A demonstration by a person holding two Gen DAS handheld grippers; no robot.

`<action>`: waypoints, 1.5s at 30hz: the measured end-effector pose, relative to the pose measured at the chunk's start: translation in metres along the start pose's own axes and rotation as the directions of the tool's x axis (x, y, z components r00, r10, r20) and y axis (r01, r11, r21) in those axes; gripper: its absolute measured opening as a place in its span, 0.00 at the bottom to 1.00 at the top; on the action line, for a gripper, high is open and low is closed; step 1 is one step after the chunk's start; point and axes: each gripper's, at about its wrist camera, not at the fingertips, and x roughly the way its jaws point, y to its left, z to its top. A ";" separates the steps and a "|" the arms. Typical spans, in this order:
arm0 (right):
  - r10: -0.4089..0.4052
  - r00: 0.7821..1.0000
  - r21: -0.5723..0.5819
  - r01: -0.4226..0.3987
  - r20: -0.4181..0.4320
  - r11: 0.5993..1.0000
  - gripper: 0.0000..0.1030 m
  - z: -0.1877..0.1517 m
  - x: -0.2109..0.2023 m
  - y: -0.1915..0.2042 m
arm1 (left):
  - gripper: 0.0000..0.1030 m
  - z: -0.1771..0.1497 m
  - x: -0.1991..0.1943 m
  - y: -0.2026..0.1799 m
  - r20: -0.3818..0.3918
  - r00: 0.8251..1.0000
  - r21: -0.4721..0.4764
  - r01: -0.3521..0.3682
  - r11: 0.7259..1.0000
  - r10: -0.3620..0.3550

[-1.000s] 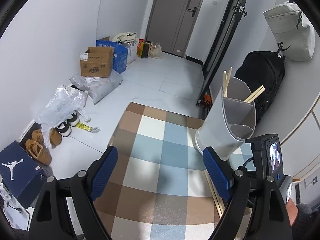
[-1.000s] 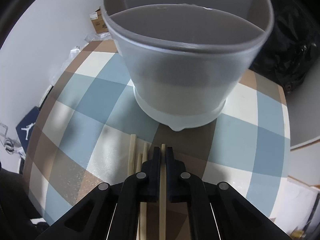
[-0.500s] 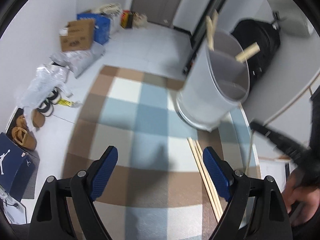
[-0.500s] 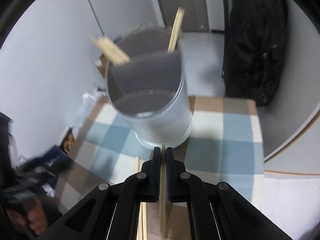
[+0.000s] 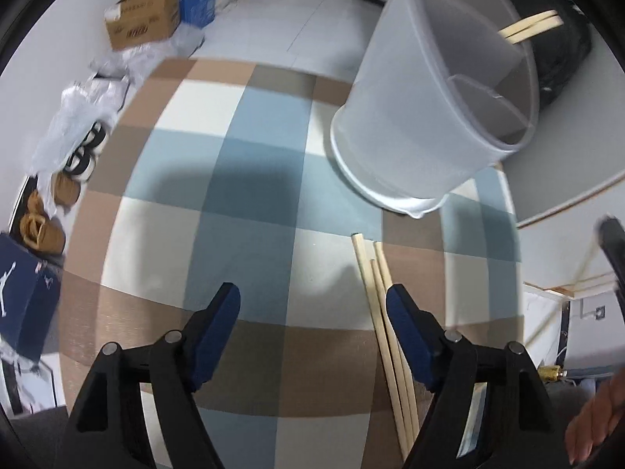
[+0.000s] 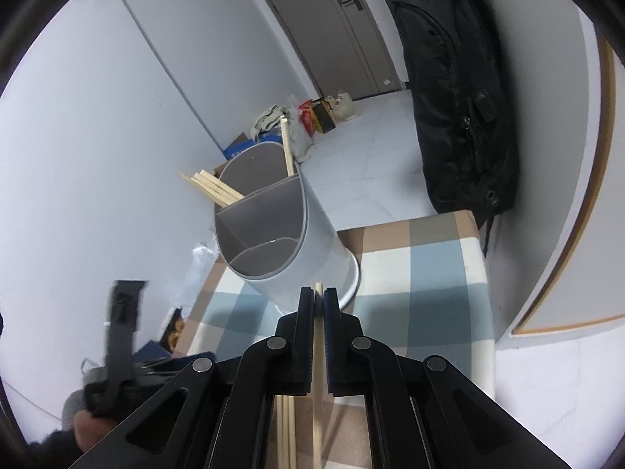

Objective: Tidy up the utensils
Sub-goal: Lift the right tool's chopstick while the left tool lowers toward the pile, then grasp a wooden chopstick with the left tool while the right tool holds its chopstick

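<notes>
Since a second ago the right gripper point(image 6: 319, 300) has lifted its chopstick point(image 6: 317, 355) clear of the checked cloth point(image 5: 250, 179) and swung back, so the grey divided holder point(image 6: 281, 230) now sits ahead of it rather than filling the view; its jaws are pressed together on that single stick, gripped partway along with a short tip showing past the pads. Meanwhile the left gripper point(image 5: 312, 306) has tipped downward toward the three loose chopsticks point(image 5: 384, 320) lying side by side on the cloth, just in front of the holder's base. Its jaws are closing but stand apart with nothing between them; the sticks lie beside its right-hand finger, not inside the gap. Several chopsticks point(image 6: 213, 187) already lean in the holder's rear compartment, while the two nearer compartments look empty. These sticks appear light, stiff and smooth, so they should roll or skid easily on the cloth and could pivot in a pinch made near one end. Taking one near its middle, across its width, seems the steadier hold. Because they touch each other, closing on just one may drag its neighbours along.
</notes>
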 end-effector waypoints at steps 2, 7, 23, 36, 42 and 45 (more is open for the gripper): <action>0.005 1.000 -0.002 -0.005 0.009 1.000 0.04 -0.001 -0.008 0.001 | 0.64 0.003 0.007 -0.001 -0.019 1.000 -0.018 -0.001 1.000 0.000; 0.025 0.999 -0.019 -0.024 0.041 1.000 0.04 0.000 -0.017 0.002 | 0.57 0.008 0.015 -0.006 -0.049 0.999 -0.050 -0.010 0.999 0.007; 0.057 0.996 0.045 -0.060 0.064 0.997 0.04 0.010 -0.028 -0.015 | 0.03 0.012 0.020 -0.021 -0.047 0.991 -0.011 -0.127 0.992 0.126; 0.026 0.997 0.002 -0.027 0.067 1.000 0.04 0.008 -0.031 -0.008 | 0.00 0.007 0.004 -0.028 0.040 0.991 0.013 -0.130 0.991 0.129; 0.019 0.997 -0.001 -0.019 0.072 1.000 0.04 0.008 -0.030 -0.006 | 0.00 0.008 -0.012 -0.033 0.084 0.993 0.023 -0.089 0.996 0.086; 0.014 0.997 -0.004 -0.014 0.074 1.000 0.04 0.007 -0.030 -0.007 | 0.00 0.006 -0.023 -0.031 0.106 0.993 0.015 -0.057 0.998 0.055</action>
